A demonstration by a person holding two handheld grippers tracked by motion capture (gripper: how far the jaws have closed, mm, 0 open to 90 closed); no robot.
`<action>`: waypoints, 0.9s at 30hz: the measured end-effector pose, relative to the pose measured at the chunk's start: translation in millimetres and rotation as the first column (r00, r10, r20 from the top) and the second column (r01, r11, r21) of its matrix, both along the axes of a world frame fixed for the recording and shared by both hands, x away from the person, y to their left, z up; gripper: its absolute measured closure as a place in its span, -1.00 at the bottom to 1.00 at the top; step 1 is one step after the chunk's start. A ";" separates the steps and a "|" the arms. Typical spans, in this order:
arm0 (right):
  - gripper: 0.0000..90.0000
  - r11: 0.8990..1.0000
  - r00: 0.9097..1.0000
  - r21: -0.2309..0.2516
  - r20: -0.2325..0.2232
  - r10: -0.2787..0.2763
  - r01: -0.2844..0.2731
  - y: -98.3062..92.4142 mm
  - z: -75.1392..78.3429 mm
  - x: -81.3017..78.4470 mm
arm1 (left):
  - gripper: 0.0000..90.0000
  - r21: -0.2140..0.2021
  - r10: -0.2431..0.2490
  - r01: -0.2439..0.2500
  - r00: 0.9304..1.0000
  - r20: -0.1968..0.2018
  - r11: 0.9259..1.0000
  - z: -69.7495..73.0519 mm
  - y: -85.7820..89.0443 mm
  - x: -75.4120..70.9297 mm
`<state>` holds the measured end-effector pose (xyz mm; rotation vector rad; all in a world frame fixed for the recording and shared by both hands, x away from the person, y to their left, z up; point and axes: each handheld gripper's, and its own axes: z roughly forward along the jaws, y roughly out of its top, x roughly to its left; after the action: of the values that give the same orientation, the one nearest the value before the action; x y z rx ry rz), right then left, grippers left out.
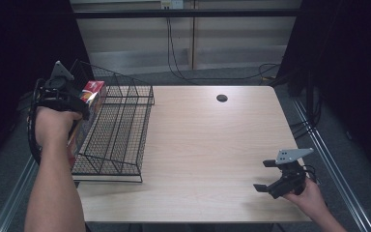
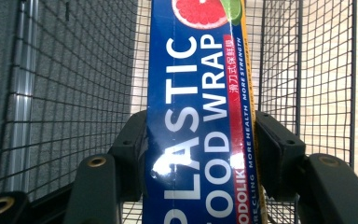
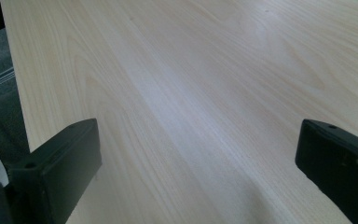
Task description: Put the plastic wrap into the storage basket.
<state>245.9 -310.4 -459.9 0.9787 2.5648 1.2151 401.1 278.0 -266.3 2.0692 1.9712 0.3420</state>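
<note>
the left gripper [image 2: 200,154] holds a long blue cardboard box of plastic food wrap [image 2: 200,116], with one black jaw pressed on each side of it. in the high view the box [image 1: 92,93] stands up tall at the back left corner of the black wire basket [image 1: 125,140], which sits on the left part of the pale wooden table [image 1: 212,145]. the left gripper [image 1: 79,104] is just beside the basket's left wall. in the left gripper view, basket mesh shows all around the box, so the box looks to be inside the basket or just over its rim. i cannot tell if its low end touches the basket floor.

the right gripper [image 1: 264,175] is well apart from the basket, near the front right corner of the table. its jaws are spread wide and hold nothing, with bare wood [image 3: 191,93] under them.

i think the step now is putting the box into the basket. the next move calls for easing the box down until it rests, keeping it clear of the wires, and then letting the jaws spread. the box is tall and thin, so it could tip over when let go.
</note>
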 end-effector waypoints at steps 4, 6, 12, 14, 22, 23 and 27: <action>-1.00 1.000 1.000 0.000 0.000 0.000 0.000 0.0 0.0 -0.2 | -0.02 -0.010 0.006 -0.006 1.000 -0.012 1.000 -1.5 -4.1 1.2; -1.00 1.000 1.000 -0.001 0.000 0.001 -0.001 -0.3 0.1 -0.3 | -0.03 -0.003 -0.001 0.000 1.000 -0.016 1.000 -2.0 -4.3 1.7; -1.00 1.000 1.000 0.002 -0.005 0.003 -0.003 -1.0 0.0 -0.1 | -0.04 -0.008 0.007 -0.007 1.000 -0.021 1.000 -3.3 -3.2 1.3; -1.00 1.000 1.000 -0.004 0.002 0.001 -0.001 -0.4 0.0 -0.2 | -0.05 0.003 0.002 -0.002 0.999 -0.042 1.000 -5.9 -1.6 1.5; -1.00 1.000 1.000 -0.004 0.002 0.003 -0.002 -0.2 0.0 -0.3 | -0.12 -0.018 0.020 -0.020 1.000 -0.024 1.000 -4.6 0.3 1.4; -1.00 1.000 1.000 -0.003 0.001 0.004 -0.004 0.1 -0.1 -0.2 | -0.17 -0.027 0.012 -0.012 1.000 -0.002 1.000 0.2 0.6 1.4; -1.00 1.000 1.000 -0.002 -0.002 0.008 -0.008 0.9 0.2 -0.3 | -0.14 -0.042 -0.005 0.005 1.000 0.009 0.999 12.5 -5.1 1.0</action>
<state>245.7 -309.6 -459.7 0.9706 2.5735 1.2134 402.1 272.9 -253.8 2.0429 1.9506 0.3061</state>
